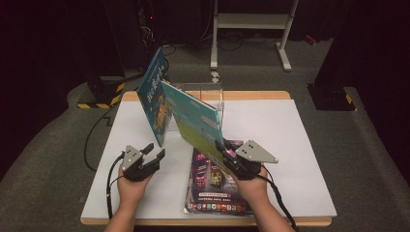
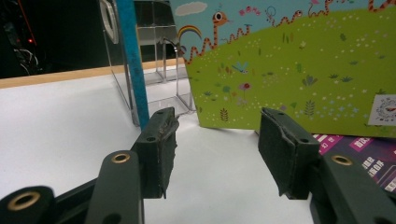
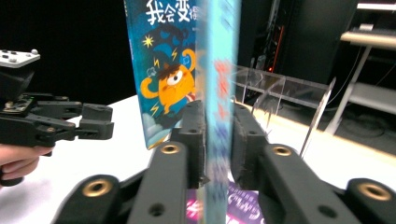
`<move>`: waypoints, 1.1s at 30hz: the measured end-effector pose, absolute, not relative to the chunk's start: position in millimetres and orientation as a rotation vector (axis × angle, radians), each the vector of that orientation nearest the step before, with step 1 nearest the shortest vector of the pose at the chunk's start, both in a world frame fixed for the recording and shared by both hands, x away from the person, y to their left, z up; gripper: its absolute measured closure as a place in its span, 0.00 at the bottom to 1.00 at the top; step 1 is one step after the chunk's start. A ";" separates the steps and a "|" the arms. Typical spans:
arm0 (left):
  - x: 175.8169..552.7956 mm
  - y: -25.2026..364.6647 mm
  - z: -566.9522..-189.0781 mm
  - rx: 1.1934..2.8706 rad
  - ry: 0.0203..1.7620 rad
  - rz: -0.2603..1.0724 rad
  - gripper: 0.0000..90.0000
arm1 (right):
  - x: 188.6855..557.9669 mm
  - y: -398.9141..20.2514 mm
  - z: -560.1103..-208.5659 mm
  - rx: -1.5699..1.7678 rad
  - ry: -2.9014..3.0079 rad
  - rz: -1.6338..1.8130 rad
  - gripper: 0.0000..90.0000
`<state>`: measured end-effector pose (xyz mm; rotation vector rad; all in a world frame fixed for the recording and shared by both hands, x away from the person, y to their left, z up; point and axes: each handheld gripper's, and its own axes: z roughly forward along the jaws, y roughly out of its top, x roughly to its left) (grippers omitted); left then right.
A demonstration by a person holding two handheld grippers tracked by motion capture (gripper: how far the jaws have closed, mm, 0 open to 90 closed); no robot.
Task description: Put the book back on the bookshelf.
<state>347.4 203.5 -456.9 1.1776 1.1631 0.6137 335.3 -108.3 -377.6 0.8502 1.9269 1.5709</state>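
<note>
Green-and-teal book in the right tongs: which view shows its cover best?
Left gripper view: the green-and-teal book shows its meadow cover face-on. The high view shows it tilted, small. The right gripper view catches it edge-on, blurred, clamped by the right tongs.

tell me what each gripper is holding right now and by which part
The right gripper is clamped on the green-and-teal picture book, gripping its near lower edge. The left gripper stands open on nothing.

Black claws (image 1: 153, 152) with brass screws, grey plates.
</note>
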 end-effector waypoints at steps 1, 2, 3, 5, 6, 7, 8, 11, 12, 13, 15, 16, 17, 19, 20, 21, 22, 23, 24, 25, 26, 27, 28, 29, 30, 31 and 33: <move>347.4 203.5 -456.9 1.178 1.163 0.614 0.52 | 335.3 -108.3 -377.6 0.850 1.927 1.571 0.87; 346.8 202.5 -456.5 1.180 1.160 0.614 0.52 | 334.0 -110.6 -381.9 0.869 1.914 1.619 0.87; 346.8 202.5 -456.5 1.180 1.160 0.614 0.52 | 334.0 -110.6 -381.9 0.869 1.914 1.619 0.87; 345.7 202.3 -455.9 1.184 1.156 0.617 0.52 | 330.7 -107.3 -382.9 0.863 1.900 1.603 0.88; 345.2 202.3 -455.4 1.179 1.154 0.617 0.52 | 328.6 -103.8 -383.0 0.868 1.888 1.590 0.89; 345.3 202.9 -455.4 1.183 1.154 0.619 0.52 | 327.9 -102.9 -382.9 0.876 1.884 1.584 0.89; 345.3 202.9 -455.4 1.183 1.154 0.619 0.52 | 327.9 -102.9 -382.9 0.876 1.884 1.584 0.89; 346.2 203.0 -456.2 1.188 1.158 0.614 0.52 | 327.1 -103.1 -382.5 0.921 1.864 1.559 0.89; 346.2 203.0 -456.2 1.188 1.158 0.614 0.52 | 327.1 -103.1 -382.5 0.921 1.864 1.559 0.89; 346.0 202.7 -456.1 1.187 1.157 0.614 0.52 | 325.3 -101.2 -382.4 0.916 1.869 1.558 0.89; 345.8 203.0 -455.5 1.181 1.158 0.612 0.52 | 323.0 -98.4 -381.9 0.916 1.874 1.553 0.89; 345.8 203.0 -455.5 1.181 1.158 0.612 0.52 | 323.0 -98.4 -381.9 0.916 1.874 1.553 0.89; 345.7 203.4 -455.2 1.178 1.158 0.611 0.52 | 321.6 -96.5 -381.5 0.915 1.875 1.550 0.89; 345.3 204.0 -454.7 1.178 1.158 0.611 0.52 | 317.8 -92.3 -381.3 0.920 1.885 1.555 0.88; 344.8 203.8 -454.5 1.180 1.156 0.613 0.52 | 317.4 -92.1 -381.5 0.926 1.886 1.564 0.88; 344.3 203.4 -453.8 1.179 1.150 0.615 0.52 | 316.7 -91.8 -381.7 0.940 1.890 1.576 0.87; 343.6 203.1 -452.9 1.180 1.147 0.613 0.52 | 315.6 -91.1 -381.8 0.942 1.896 1.582 0.87; 343.6 203.1 -452.9 1.180 1.147 0.613 0.52 | 314.3 -90.1 -382.2 0.935 1.901 1.582 0.87; 342.3 202.0 -450.9 1.180 1.142 0.607 0.52 | 314.3 -90.1 -382.2 0.935 1.901 1.582 0.87; 340.9 201.2 -448.7 1.185 1.130 0.604 0.52 | 312.5 -88.9 -383.0 0.932 1.907 1.584 0.86; 339.0 199.7 -445.9 1.186 1.117 0.599 0.51 | 311.0 -87.8 -383.7 0.933 1.913 1.589 0.86; 336.7 197.7 -442.8 1.188 1.104 0.594 0.51 | 309.6 -87.1 -384.4 0.932 1.923 1.595 0.85; 334.3 195.6 -439.6 1.194 1.086 0.591 0.51 | 308.1 -86.3 -385.4 0.929 1.930 1.599 0.85; 331.8 192.7 -436.2 1.191 1.072 0.581 0.51 | 306.6 -85.2 -386.5 0.923 1.933 1.598 0.85; 327.5 187.8 -430.3 1.193 1.046 0.565 0.49 | 304.1 -83.6 -388.1 0.919 1.937 1.599 0.84; 324.8 185.0 -426.9 1.191 1.033 0.555 0.49 | 302.9 -82.7 -388.8 0.913 1.943 1.602 0.84; 321.0 182.0 -422.4 1.193 1.012 0.539 0.48 | 301.7 -81.5 -389.7 0.907 1.945 1.603 0.84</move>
